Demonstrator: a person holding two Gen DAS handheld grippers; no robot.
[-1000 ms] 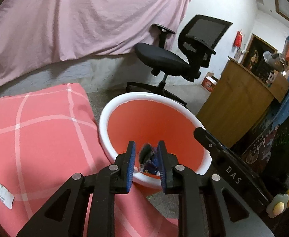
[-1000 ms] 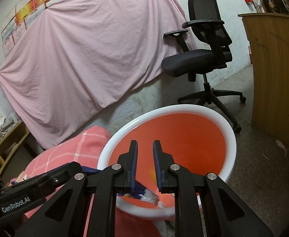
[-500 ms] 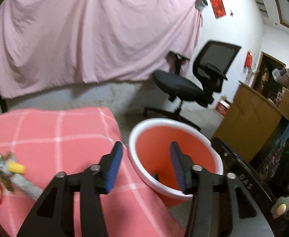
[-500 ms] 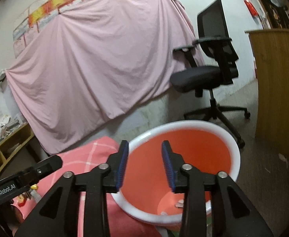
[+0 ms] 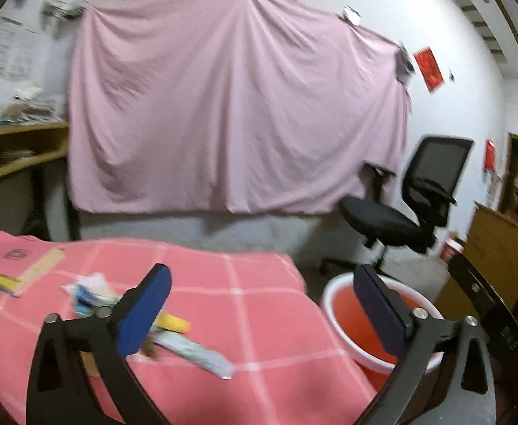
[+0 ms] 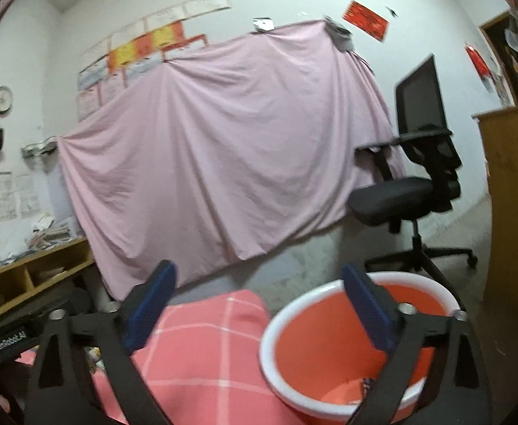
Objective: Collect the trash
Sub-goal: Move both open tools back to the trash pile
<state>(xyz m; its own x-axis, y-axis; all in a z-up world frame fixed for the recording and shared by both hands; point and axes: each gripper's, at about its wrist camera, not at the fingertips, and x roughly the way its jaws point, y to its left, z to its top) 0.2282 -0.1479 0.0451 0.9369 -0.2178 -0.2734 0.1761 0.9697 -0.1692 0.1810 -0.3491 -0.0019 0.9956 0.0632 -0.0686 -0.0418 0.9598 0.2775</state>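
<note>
Blur: both views are smeared; small print on the wall papers and the wrappers cannot be read.
Hidden trash: the litter pile [image 5: 117, 301] on the table lies partly behind the left gripper's [image 5: 262, 304] near finger; only a pale and blue wrapper, a yellow piece [image 5: 174, 322] and a long silvery wrapper [image 5: 195, 352] show, the rest cannot be made out.
Bin contents: in the right wrist view a small dark scrap [image 6: 367, 386] lies at the bottom of the bin [image 6: 294, 318], half hidden by the far finger; what it is cannot be told.
Bin, cut off: in the left wrist view the orange bin with the white rim [image 5: 333, 287] sits behind the right-hand finger, its lower part covered by finger and tablecloth.
Left jaws: spread very wide and opening; nothing between the pads, nothing touched.
Left jaws, surroundings: the pink checked tablecloth [image 5: 259, 318] fills the gap between the fingers; the litter lies at and beyond the left-hand pad, the bin at the right-hand pad.
Right jaws: the right gripper [image 6: 259, 304] is also spread very wide and opening; empty, touching nothing.
Right jaws, surroundings: the table corner shows between the fingers, the bin's mouth behind and beside the right-hand pad.
Other gripper: a black bar marked GenRobot.AI [image 6: 9, 340] enters at the lower left of the right wrist view, cut off by the edge.
Beyond the jaws: a pink sheet [image 5: 230, 106] hangs on the wall, a black office chair [image 5: 407, 212] stands past the bin, a wooden cabinet [image 6: 514, 191] is cut off at the right edge.
Left of the jaws: a book [image 5: 14, 265] lies on the cloth, far left, partly out of frame.
</note>
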